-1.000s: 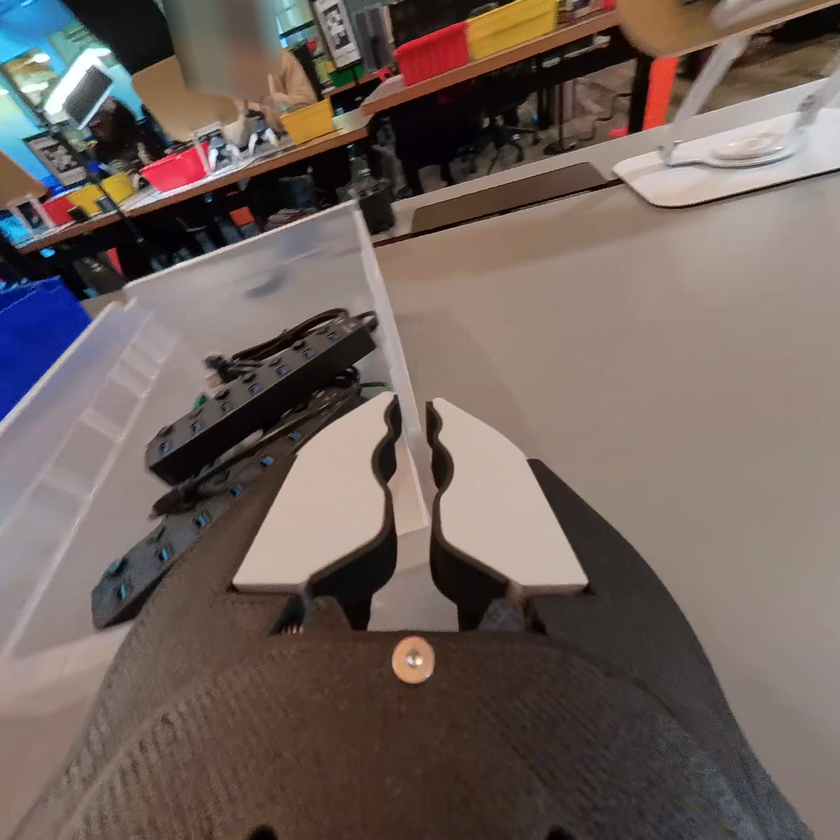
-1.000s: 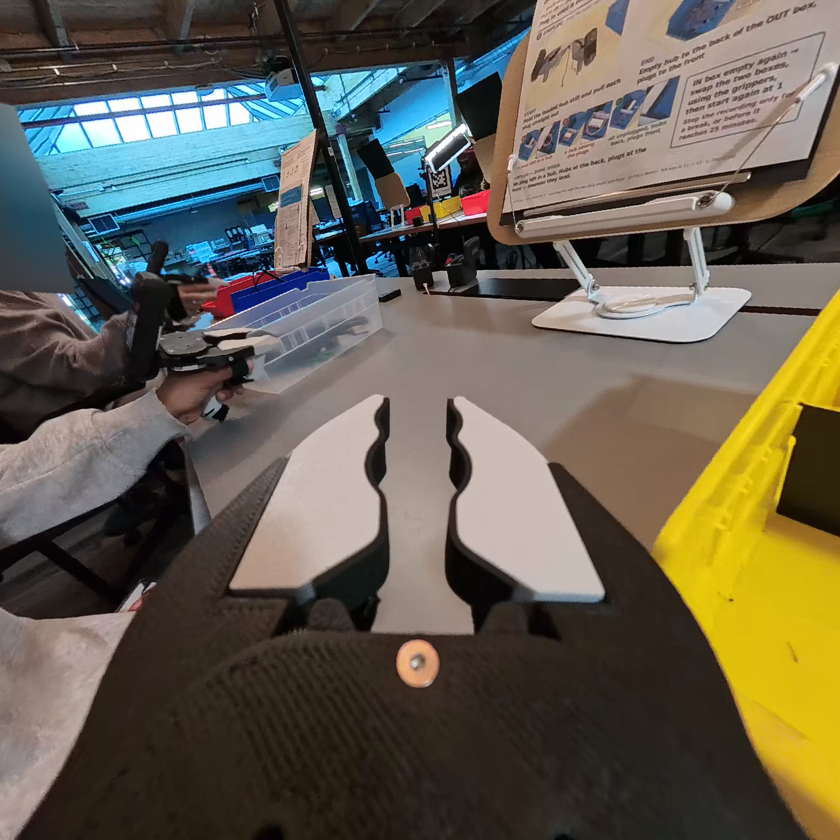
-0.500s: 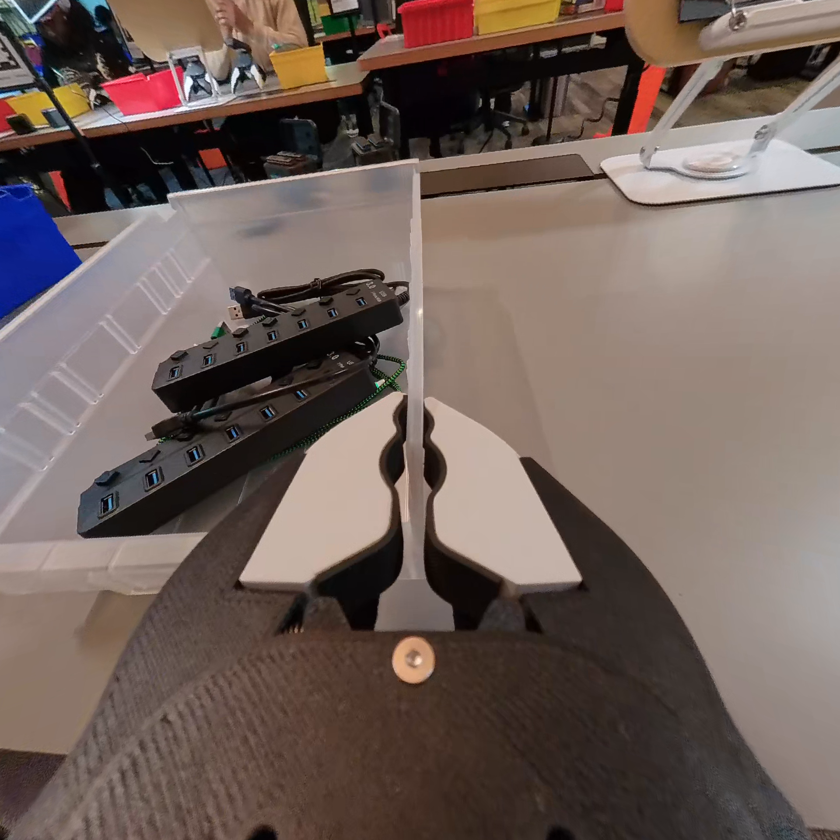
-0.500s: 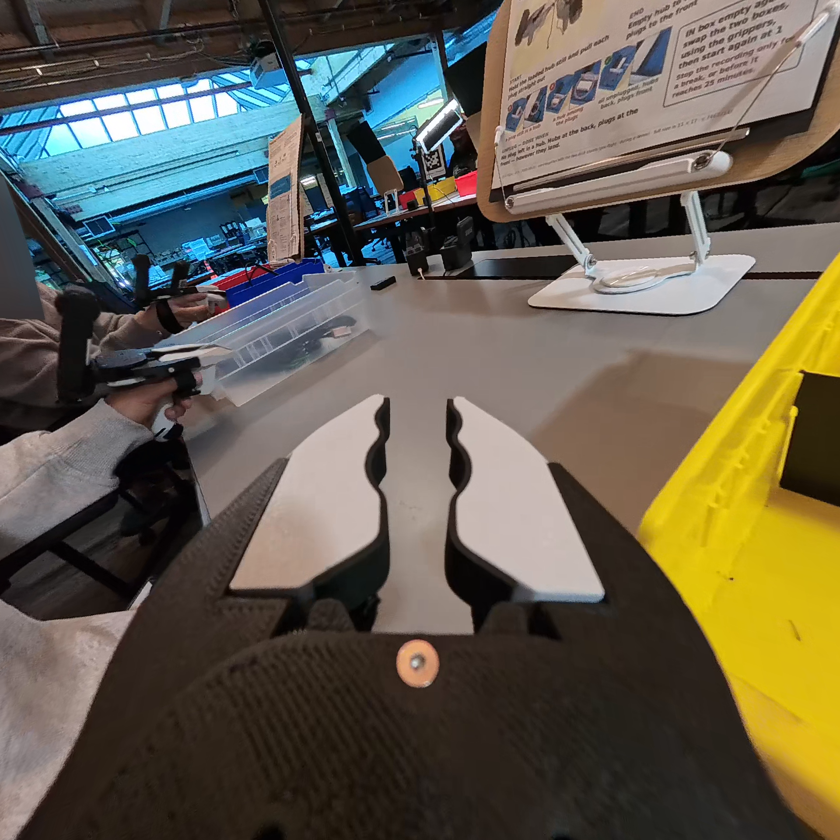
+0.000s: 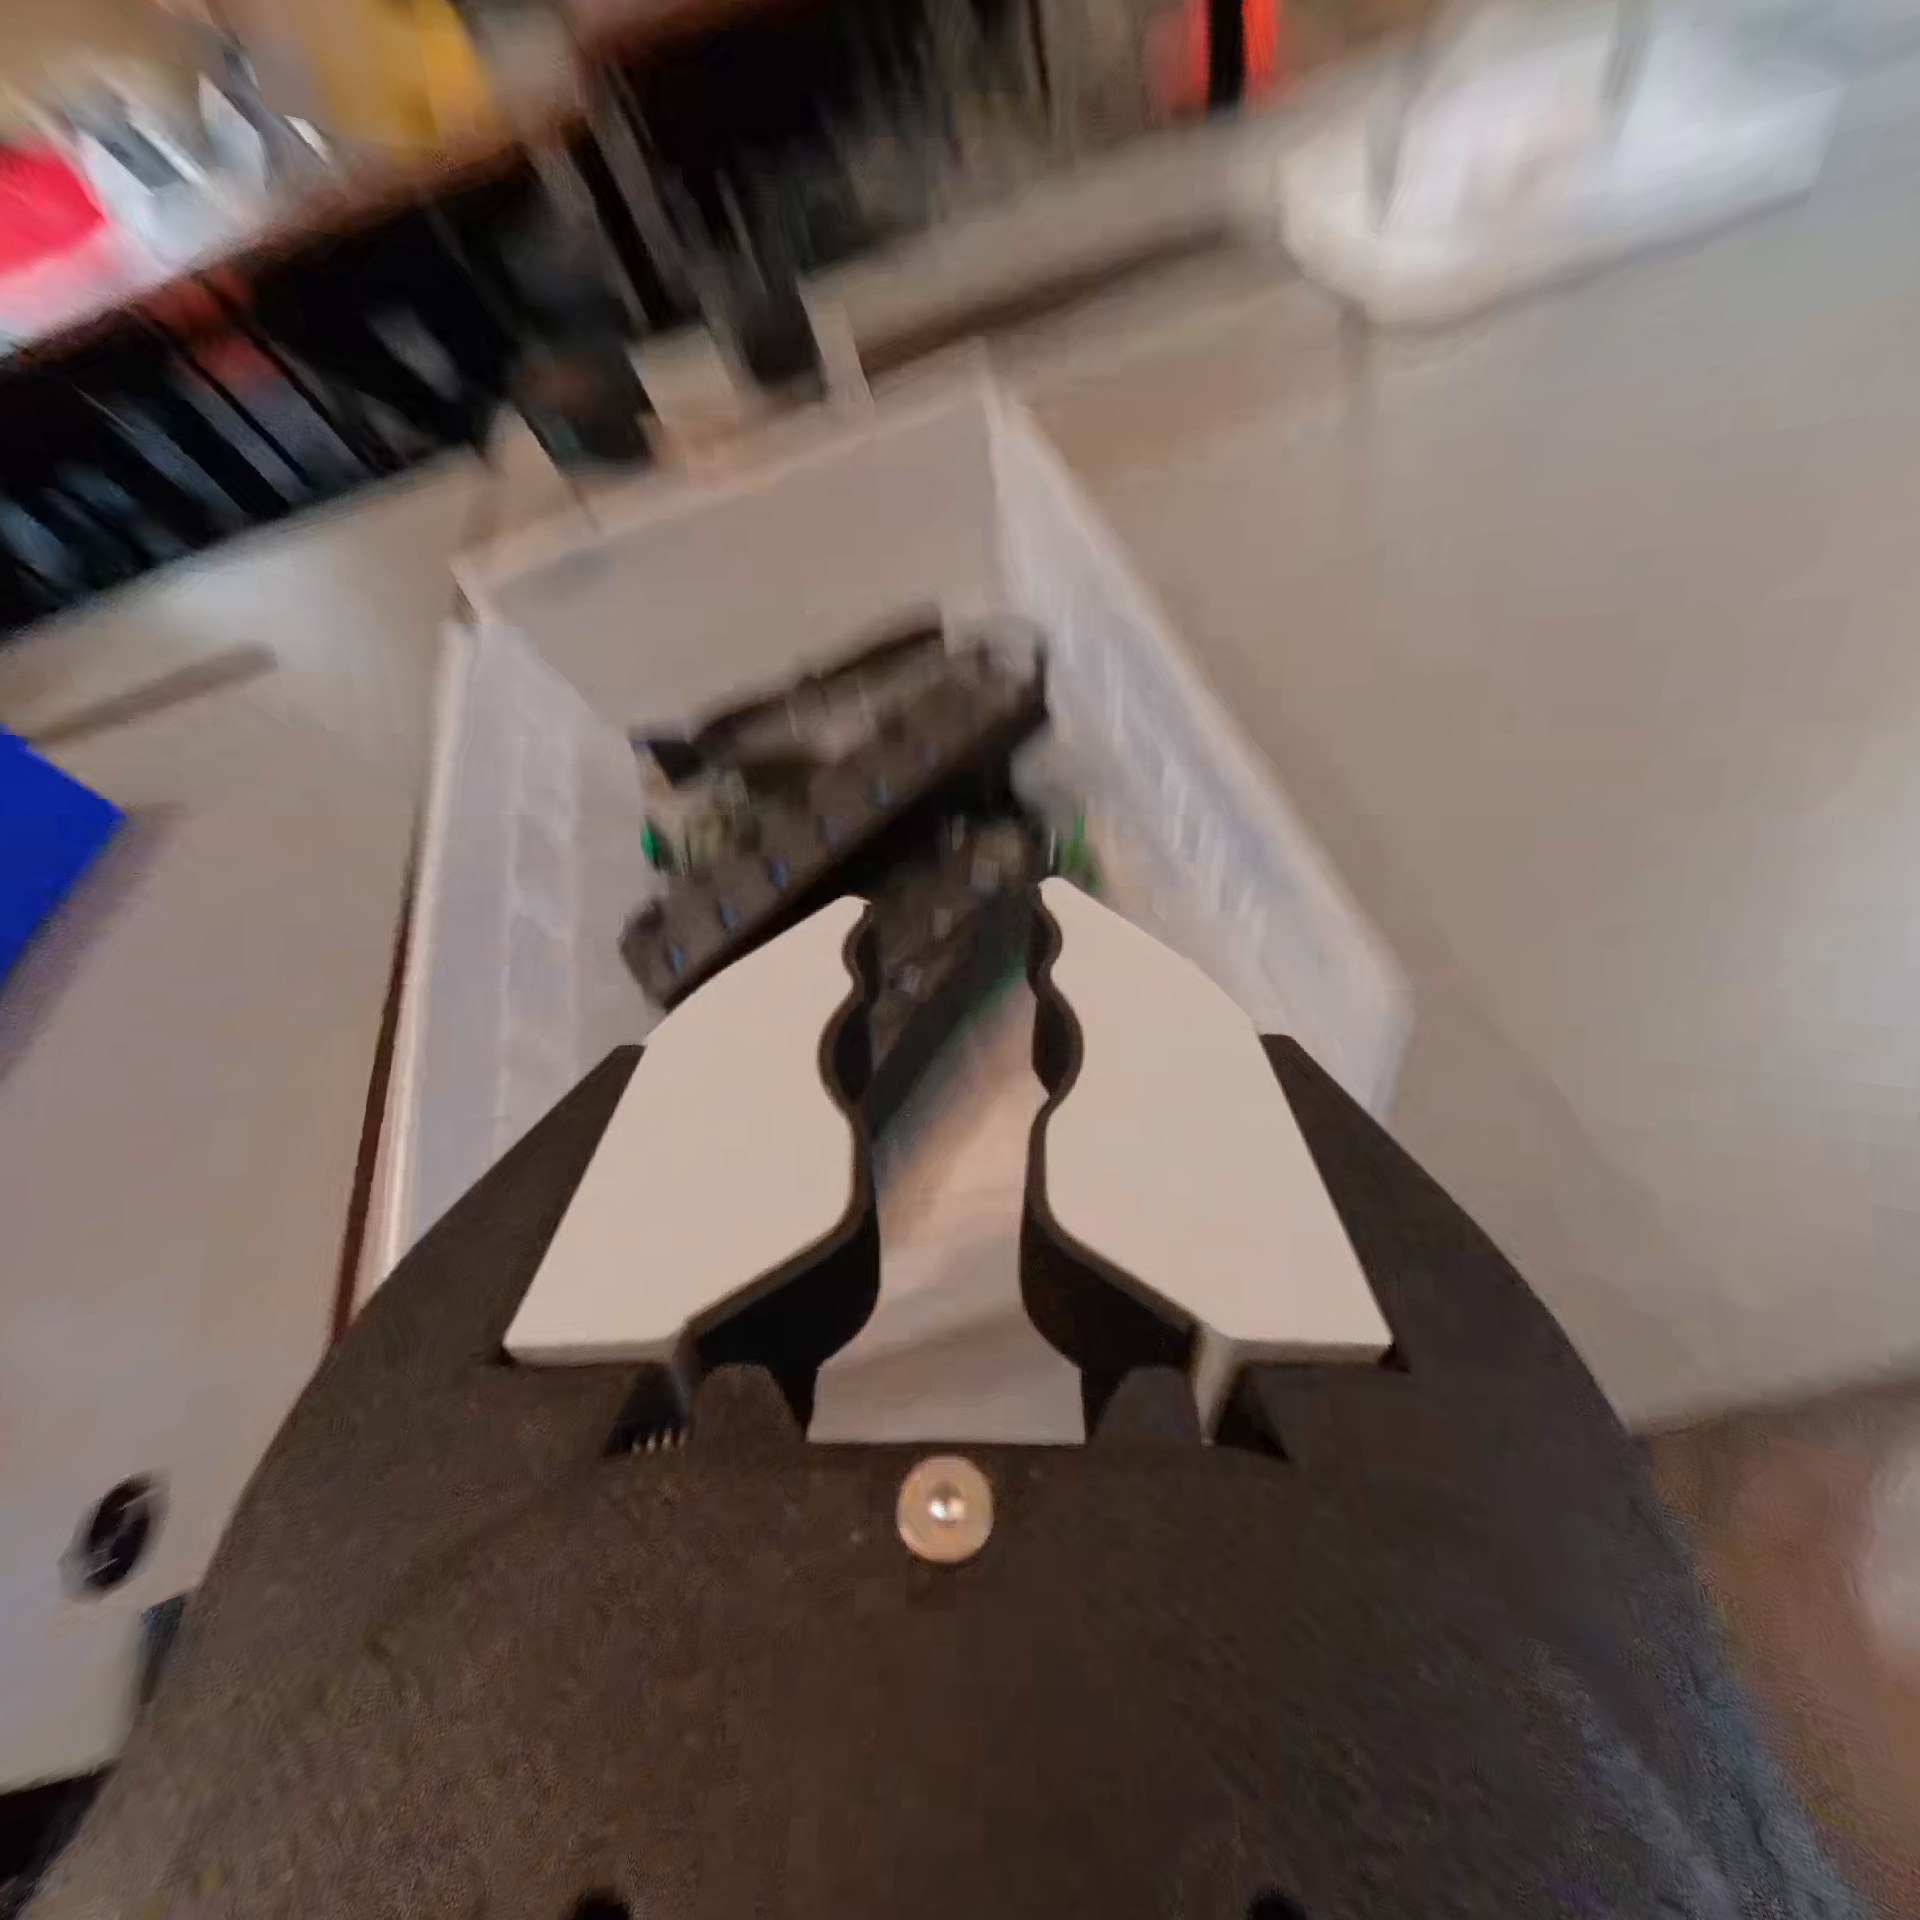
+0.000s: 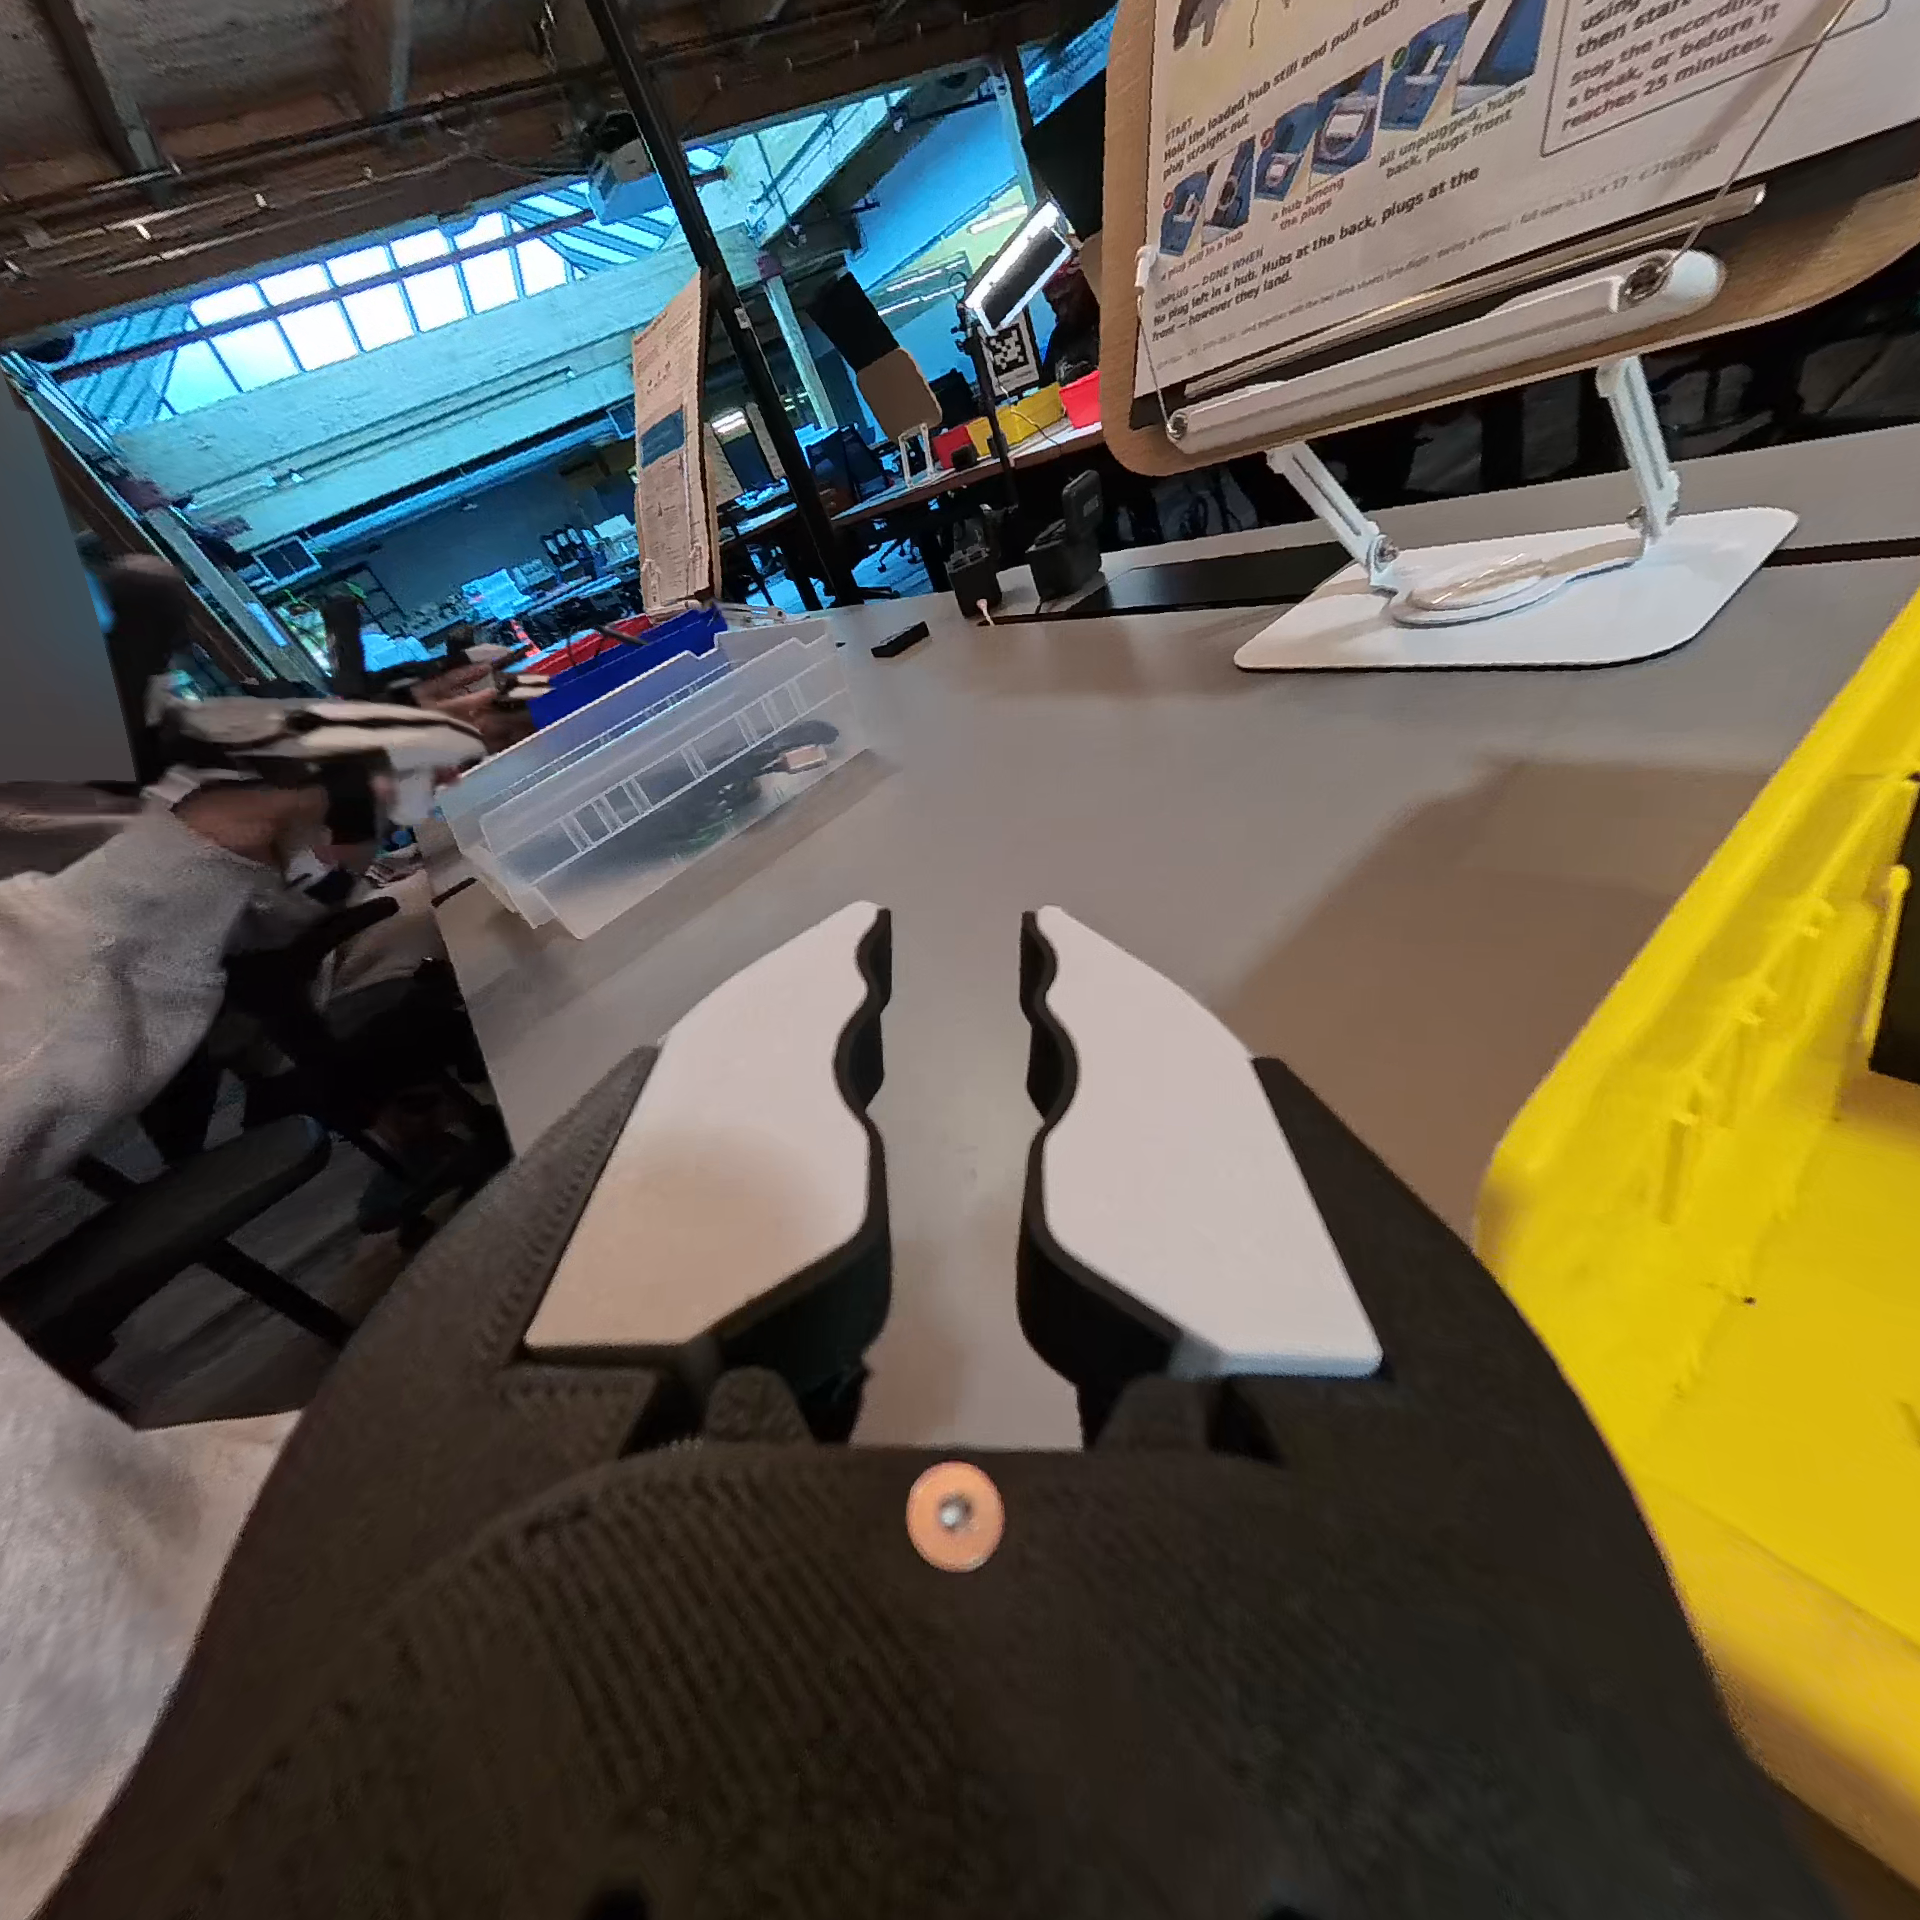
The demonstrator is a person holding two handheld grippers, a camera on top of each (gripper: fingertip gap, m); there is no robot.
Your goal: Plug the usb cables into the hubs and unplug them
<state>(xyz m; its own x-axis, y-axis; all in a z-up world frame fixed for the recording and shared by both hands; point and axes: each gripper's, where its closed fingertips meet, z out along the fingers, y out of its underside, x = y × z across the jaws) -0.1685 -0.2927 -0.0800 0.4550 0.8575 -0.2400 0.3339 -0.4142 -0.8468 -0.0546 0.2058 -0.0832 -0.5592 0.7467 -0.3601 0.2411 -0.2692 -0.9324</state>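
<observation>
Black USB hubs point(image 5: 831, 769) lie stacked at a slant in the far end of a clear plastic bin point(image 5: 1195, 810) on the grey bench point(image 5: 1558, 831) — the left wrist view is badly smeared, so I cannot make out their ports or plugs, only flecks of green from a cable point(image 5: 1070, 842) beside them. My left claw point(image 5: 948, 914) hangs above the bin's near end, pointing down its length toward the hubs; its jaws stand narrowly apart and hold nothing. To the left of the bin sits a blue box point(image 5: 42, 831).

In the right wrist view the same clear bin point(image 6: 665, 769) appears off to the left, with dark hubs point(image 6: 748, 779) showing through its ribbed wall. My left claw point(image 6: 447, 743) shows blurred at the bin's near end, in my hand point(image 6: 239, 831). My right claw point(image 6: 954, 925) hovers low over bare bench point(image 6: 1143, 810), well apart from the bin — jaws a narrow gap apart, empty. A yellow bin point(image 6: 1714, 1195) stands just beside it on the right. Farther back, a white stand point(image 6: 1507, 592) props up a board with an instruction sheet point(image 6: 1455, 135).
</observation>
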